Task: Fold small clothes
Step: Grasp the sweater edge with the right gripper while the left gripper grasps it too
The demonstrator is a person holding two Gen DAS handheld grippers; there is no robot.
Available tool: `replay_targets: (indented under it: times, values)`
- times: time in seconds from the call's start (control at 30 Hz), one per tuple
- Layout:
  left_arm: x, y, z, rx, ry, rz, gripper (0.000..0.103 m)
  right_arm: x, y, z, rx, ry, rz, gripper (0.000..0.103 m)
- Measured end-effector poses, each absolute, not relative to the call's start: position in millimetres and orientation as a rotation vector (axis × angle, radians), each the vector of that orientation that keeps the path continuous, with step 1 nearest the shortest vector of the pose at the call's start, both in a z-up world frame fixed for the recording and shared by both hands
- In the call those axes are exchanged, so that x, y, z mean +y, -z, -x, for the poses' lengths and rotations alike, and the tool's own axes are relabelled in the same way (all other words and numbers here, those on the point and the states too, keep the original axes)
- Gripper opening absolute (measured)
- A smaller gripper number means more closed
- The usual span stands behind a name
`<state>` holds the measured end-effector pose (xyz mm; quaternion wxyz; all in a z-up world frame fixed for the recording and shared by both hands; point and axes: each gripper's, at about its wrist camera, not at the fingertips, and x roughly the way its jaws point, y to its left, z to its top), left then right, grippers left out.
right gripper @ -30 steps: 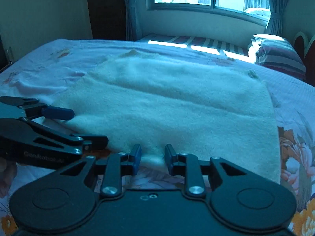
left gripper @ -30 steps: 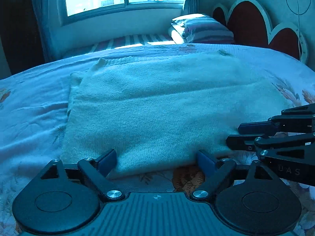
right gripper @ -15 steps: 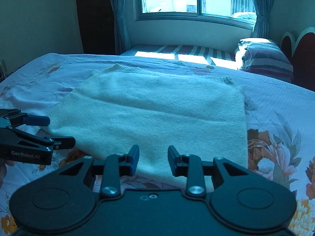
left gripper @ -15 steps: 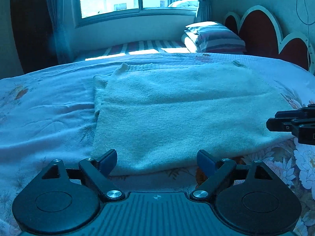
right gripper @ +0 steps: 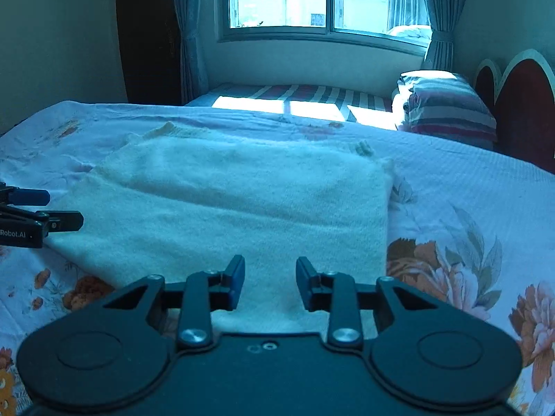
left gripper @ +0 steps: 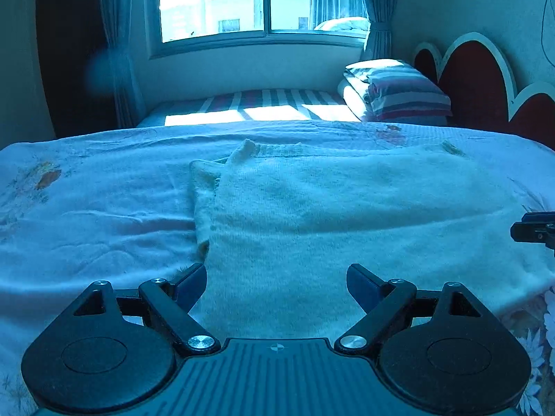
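My left wrist cam sits right behind its black two-finger gripper, tilted down across the floral bedspread toward the bright window. Right wrist cam faces much the same way, just off to the side. Both are close over the folded cream knitted garment, and each catches the other's fingertips at its edge.

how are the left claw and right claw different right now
The left claw stands wide open; the right claw has a narrower gap, having just opened a little. The left sits over the white knit garment's left part, the right nearer its right edge. Both are empty, above the near hem.
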<state>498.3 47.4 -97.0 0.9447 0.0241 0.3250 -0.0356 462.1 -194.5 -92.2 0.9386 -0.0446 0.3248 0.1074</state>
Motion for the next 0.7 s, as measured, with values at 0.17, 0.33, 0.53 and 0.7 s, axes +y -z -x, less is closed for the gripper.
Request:
replay_targets:
  times: [0.17, 0.33, 0.53, 0.7]
  values:
    - [53.4, 95.1, -565.8, 0.631, 0.092, -0.072, 0.086, -218.9, 85.4, -531.7, 0.648, -0.133, 0.068, 0.030]
    - [54.3, 114.8, -636.5, 0.706, 0.079, -0.076, 0.065, -244.7, 97.9, -599.5, 0.670, -0.079, 0.047, 0.025]
    - [57.2, 120.2, -670.0, 0.673, 0.047, -0.104, 0.066, -263.9, 107.8, -633.5, 0.659, -0.114, 0.022, 0.030]
    - [57.7, 124.7, -697.1, 0.682, 0.032, -0.111, 0.066, -263.3, 110.9, -649.0, 0.660, -0.166, 0.043, 0.021]
